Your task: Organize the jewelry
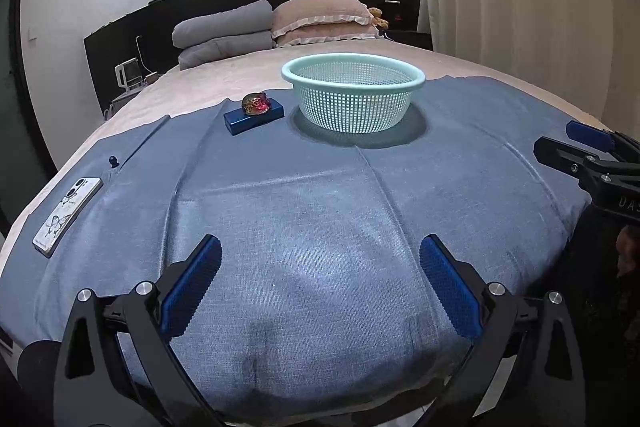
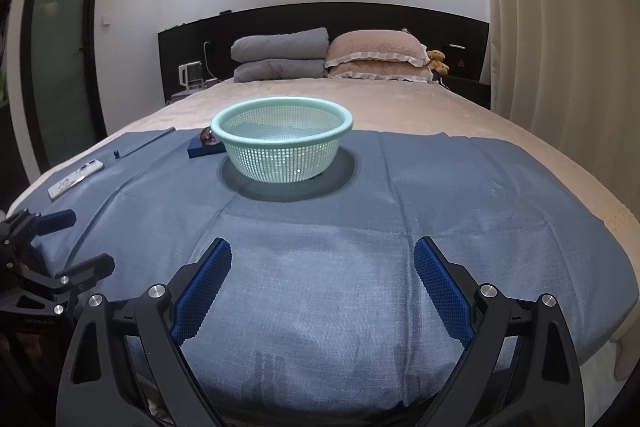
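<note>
Both the left gripper [image 1: 320, 247] and right gripper [image 2: 322, 251] hover wide open and empty over the blue woven cloth [image 1: 320, 211], presumably poised to start. Ahead, the red-gold glassy jewel [image 1: 255, 104] rests atop a dark blue rectangular box [image 1: 252, 121], just beside the mint-green perforated plastic basket [image 1: 352, 93], its likely destination.

Blue woven cloth [image 1: 320, 219] covers the lower half of my left view, spread over the beige bedspread [image 1: 224, 75]. White phone with a butterfly-print case [image 1: 68, 213] lies at lower left on the cloth. Top centre: folded grey quilt [image 1: 224, 35] beside stacked pink frilled pillows [image 1: 324, 19]; small brown teddy bear [image 2: 438, 61]. Cream curtain [image 2: 560, 47] fills the right edge.
</note>
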The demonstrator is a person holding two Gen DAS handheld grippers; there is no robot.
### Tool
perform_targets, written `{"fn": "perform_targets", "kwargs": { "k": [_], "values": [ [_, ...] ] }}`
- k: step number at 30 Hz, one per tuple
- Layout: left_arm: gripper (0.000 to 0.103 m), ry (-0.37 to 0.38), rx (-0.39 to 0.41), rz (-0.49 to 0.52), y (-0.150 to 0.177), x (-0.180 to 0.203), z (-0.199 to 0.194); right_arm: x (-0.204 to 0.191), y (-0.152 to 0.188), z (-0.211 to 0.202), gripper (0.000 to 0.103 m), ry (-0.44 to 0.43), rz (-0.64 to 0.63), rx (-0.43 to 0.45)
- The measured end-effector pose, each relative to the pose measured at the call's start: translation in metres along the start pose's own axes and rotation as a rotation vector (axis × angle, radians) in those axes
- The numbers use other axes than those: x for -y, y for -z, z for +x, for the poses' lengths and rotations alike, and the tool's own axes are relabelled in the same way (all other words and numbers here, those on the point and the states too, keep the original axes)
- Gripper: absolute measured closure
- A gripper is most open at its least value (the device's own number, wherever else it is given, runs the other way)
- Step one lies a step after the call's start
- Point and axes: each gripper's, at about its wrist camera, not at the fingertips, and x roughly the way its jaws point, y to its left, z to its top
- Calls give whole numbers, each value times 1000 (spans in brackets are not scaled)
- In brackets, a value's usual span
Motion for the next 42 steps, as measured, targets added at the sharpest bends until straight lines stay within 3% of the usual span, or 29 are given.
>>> {"fn": "perform_targets", "kwargs": {
  "k": [12, 42],
  "values": [
    [6, 20, 13, 21, 2, 2, -4, -10, 2, 1, 15, -23, -51, -14],
    [6, 25, 0, 39, 3, 2, -1, -7, 3, 3, 15, -8, -37, -35]
  ]
}}
